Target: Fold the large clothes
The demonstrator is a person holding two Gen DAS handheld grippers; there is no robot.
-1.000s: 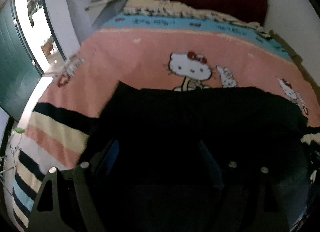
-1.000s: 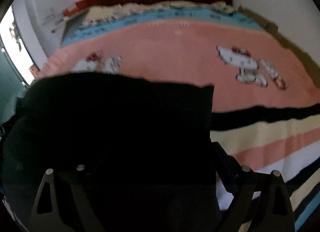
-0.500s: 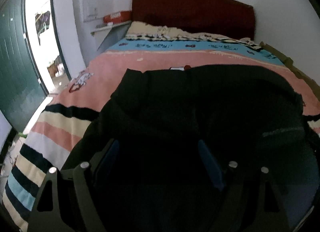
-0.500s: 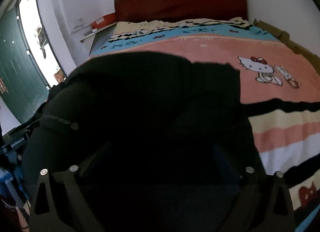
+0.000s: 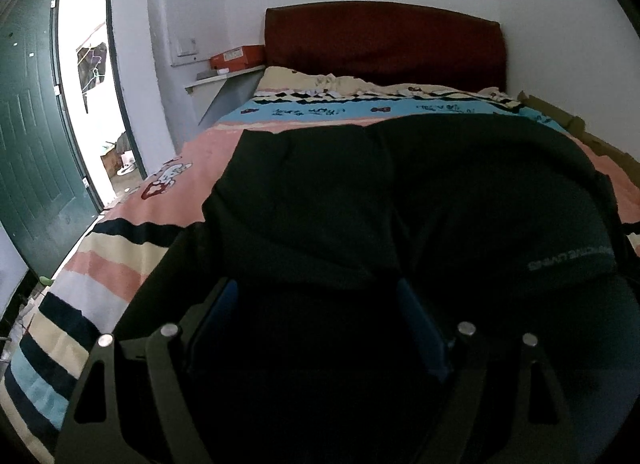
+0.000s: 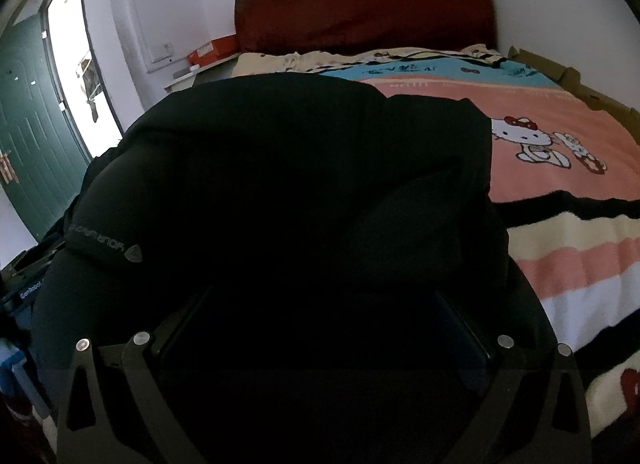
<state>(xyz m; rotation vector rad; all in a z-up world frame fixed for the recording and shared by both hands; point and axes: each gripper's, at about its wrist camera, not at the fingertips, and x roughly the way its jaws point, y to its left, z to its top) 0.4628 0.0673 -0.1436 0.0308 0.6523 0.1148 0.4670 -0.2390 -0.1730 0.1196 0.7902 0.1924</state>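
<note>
A large black garment (image 5: 400,203) with small grey lettering hangs and bulges over the near part of the bed. It fills most of the right wrist view (image 6: 280,191) too. My left gripper (image 5: 320,316) stands with its blue-padded fingers (image 5: 420,332) spread wide, black cloth bunched between and over them. My right gripper (image 6: 324,324) has its fingers spread wide, with black cloth draped between them. The fingertips of both are hidden by the cloth, so any grip is unclear.
The bed carries a pink Hello Kitty blanket (image 6: 560,119) with stripes near the foot. A dark red headboard (image 5: 380,39) stands at the far wall. A shelf with an orange box (image 5: 236,57) sits left of it. An open green door (image 5: 32,135) is at the left.
Both grippers have risen and tilted up, lifting the black garment's near edge. The cloth has moved up and toward the headboard, covering more of the blanket.
</note>
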